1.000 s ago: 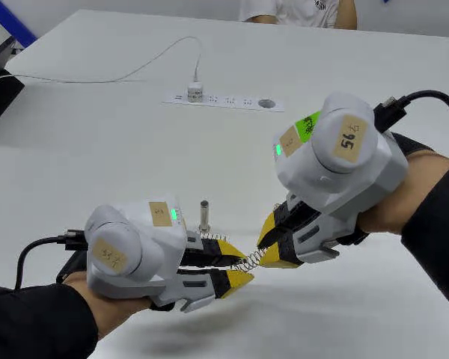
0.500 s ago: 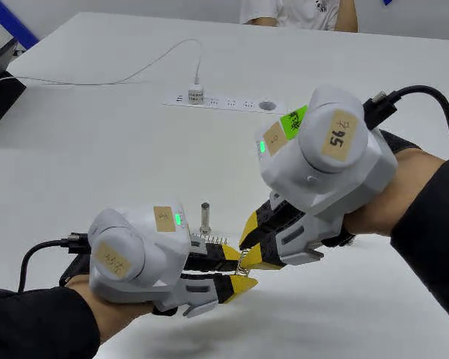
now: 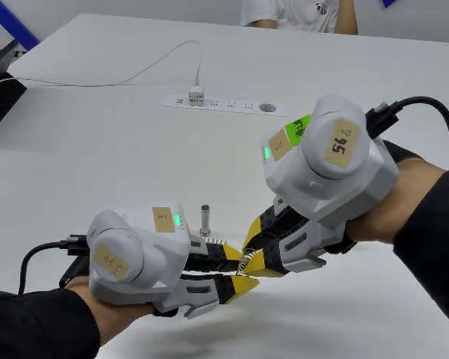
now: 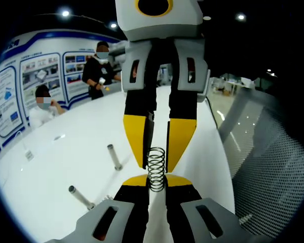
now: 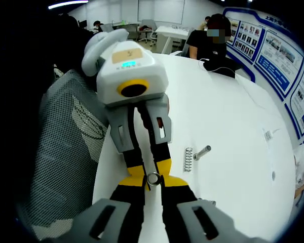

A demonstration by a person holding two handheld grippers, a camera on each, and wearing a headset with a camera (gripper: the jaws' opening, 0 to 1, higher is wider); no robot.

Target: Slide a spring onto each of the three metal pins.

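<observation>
The two grippers meet tip to tip low over the white table (image 3: 135, 164). A small steel spring (image 3: 245, 262) bridges them. My left gripper (image 3: 239, 271) is shut on one end of the spring (image 4: 156, 169). The right gripper (image 3: 248, 247) closes on the other end, which looks like a ring (image 5: 153, 178) between its yellow tips. One metal pin (image 3: 204, 218) stands upright just behind the left gripper, with a loose spring (image 3: 215, 241) lying at its foot. Two pins (image 4: 113, 157) (image 4: 81, 197) stand to the left in the left gripper view.
A white power strip (image 3: 224, 102) with a plugged charger and a cable (image 3: 135, 71) lies at mid table. A person (image 3: 299, 11) sits at the far edge. A dark object (image 3: 0, 75) sits at the left edge.
The right gripper has moved left and down towards the left gripper, so its tips now sit over the free end of the spring. The left gripper has barely moved.
</observation>
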